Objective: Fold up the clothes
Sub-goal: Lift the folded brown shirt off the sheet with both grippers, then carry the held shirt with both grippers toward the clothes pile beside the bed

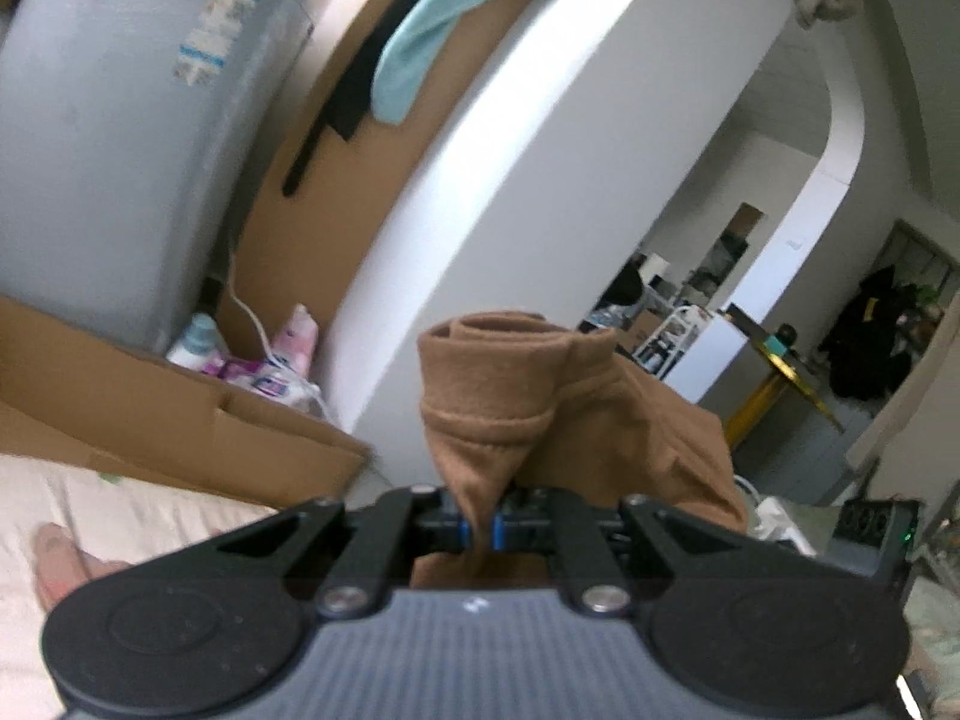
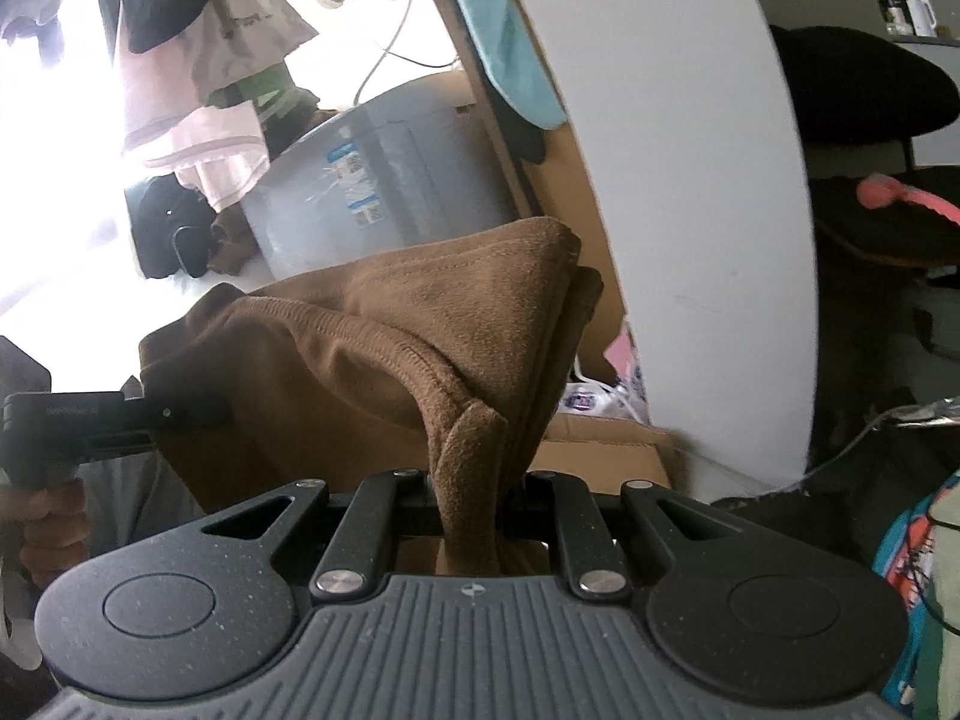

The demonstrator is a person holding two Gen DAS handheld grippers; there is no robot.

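A brown garment (image 1: 510,396) is held up in the air between both grippers. In the left wrist view its bunched hem rises just past my left gripper (image 1: 483,531), which is shut on a pinch of the cloth between its blue pads. In the right wrist view the same brown garment (image 2: 372,336) drapes leftward from my right gripper (image 2: 471,510), which is shut on a thick fold of it. The other gripper's black body (image 2: 66,414) shows at the left edge, with a hand (image 2: 42,516) on its grip. The garment's lower part is hidden behind the gripper bodies.
A pale bed sheet (image 1: 90,504) lies low on the left. Behind stand a grey appliance (image 1: 114,120), cardboard boxes (image 1: 180,408) and a white wall column (image 1: 510,150). A teal cloth (image 1: 420,42) hangs above. A black chair (image 2: 870,120) sits on the right.
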